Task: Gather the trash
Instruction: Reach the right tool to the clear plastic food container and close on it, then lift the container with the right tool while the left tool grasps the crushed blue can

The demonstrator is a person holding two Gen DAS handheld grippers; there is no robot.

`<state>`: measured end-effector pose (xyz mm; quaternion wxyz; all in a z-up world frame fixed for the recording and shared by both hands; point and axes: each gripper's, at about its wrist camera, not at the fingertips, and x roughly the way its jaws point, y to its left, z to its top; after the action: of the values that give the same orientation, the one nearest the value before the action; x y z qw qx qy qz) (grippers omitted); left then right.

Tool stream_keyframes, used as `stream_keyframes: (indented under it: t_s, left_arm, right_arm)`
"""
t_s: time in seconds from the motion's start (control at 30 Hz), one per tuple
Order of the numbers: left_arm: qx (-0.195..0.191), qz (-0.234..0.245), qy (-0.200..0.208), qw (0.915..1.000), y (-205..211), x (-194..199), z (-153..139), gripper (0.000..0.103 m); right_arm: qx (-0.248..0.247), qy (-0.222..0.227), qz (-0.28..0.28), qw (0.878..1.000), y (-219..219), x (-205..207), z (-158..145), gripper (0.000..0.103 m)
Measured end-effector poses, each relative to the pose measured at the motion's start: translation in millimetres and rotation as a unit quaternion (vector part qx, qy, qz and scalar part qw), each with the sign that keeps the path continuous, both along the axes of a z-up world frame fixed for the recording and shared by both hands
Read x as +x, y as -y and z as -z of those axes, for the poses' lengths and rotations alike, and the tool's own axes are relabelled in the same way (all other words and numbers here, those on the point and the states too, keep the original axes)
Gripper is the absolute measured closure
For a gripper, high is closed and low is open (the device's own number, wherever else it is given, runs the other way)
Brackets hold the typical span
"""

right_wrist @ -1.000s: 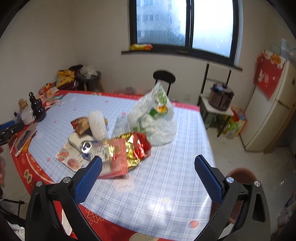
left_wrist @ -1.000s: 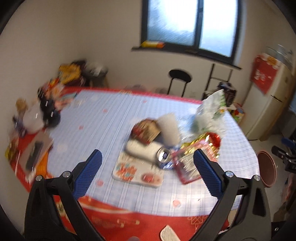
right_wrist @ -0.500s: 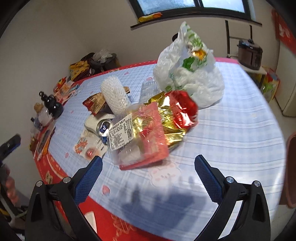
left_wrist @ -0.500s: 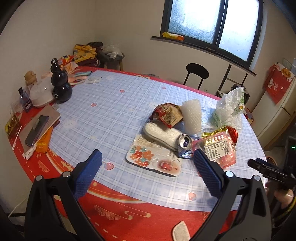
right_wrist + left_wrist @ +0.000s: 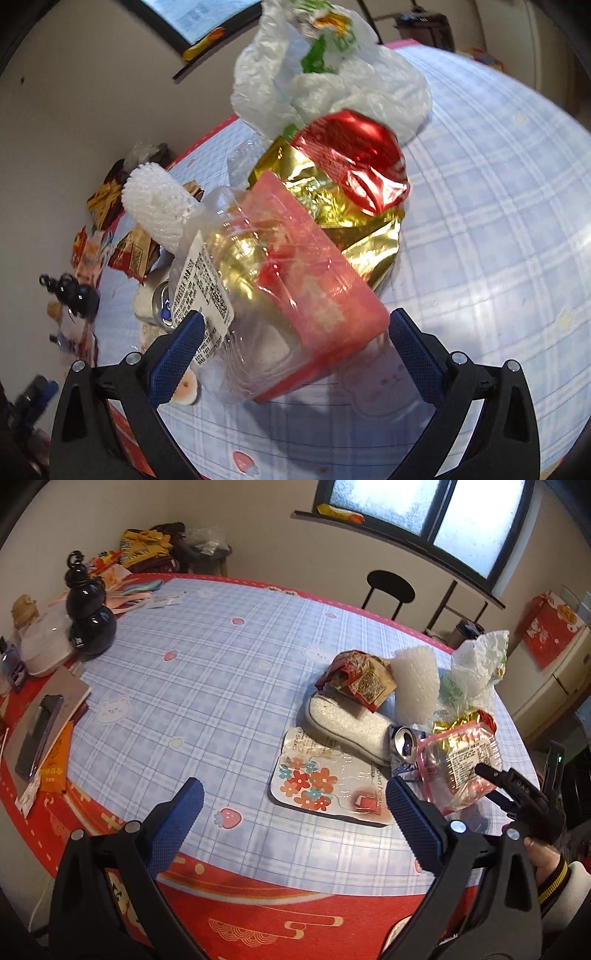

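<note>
Right gripper lined up on the pink tray, grab hasn't happened yet

The right gripper has its fingers spread wide on either side of the pink plastic-wrapped tray, not squeezing it as far as I can tell. That tray sits at the near edge of the trash pile on the checked tablecloth, leaning on the gold and red foil wrapper, with the white plastic bag behind. The left gripper hangs wide apart and empty over the table edge near the flowery packet. Next move is probably closing on the tray without crushing that flimsy film.
</note>
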<state>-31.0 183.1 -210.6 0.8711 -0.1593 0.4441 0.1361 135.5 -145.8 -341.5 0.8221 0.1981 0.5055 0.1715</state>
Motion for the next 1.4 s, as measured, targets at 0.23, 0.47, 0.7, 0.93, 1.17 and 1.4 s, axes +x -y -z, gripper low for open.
stream_keyframes:
  t_s: [0.23, 0.47, 0.7, 0.93, 1.17, 1.4]
  left_arm:
    - [-0.005, 0.043, -0.004, 0.9991, -10.3, 16.9, 11.9, 0.006]
    - [-0.023, 0.075, -0.004, 0.9969, -15.2, 27.3, 24.0, 0.006]
    - [-0.050, 0.095, -0.011, 0.9942, -14.8, 32.1, 38.0, 0.006]
    - [-0.069, 0.105, -0.022, 0.9919, -15.3, 32.3, 49.6, 0.007]
    - [-0.068, 0.161, -0.004, 0.9846, 10.3, 56.4, 47.0, 0.017]
    - [-0.028, 0.242, 0.008, 0.9698, 67.0, 110.5, 65.9, 0.031]
  right_arm:
    - [0.028, 0.019, 0.017, 0.999, -8.6, -23.9, -25.5, 0.045]
    - [-0.010, 0.092, 0.007, 0.996, -25.1, -47.3, -73.3, 0.053]
    - [-0.056, 0.147, -0.003, 0.988, -37.6, -59.1, -106.5, 0.053]
    - [-0.084, 0.167, 0.010, 0.982, -34.6, -68.0, -115.1, 0.053]
    - [-0.103, 0.171, 0.036, 0.979, -20.1, -78.1, -115.4, 0.053]
    - [-0.118, 0.171, 0.072, 0.976, 10.5, -95.1, -119.1, 0.053]
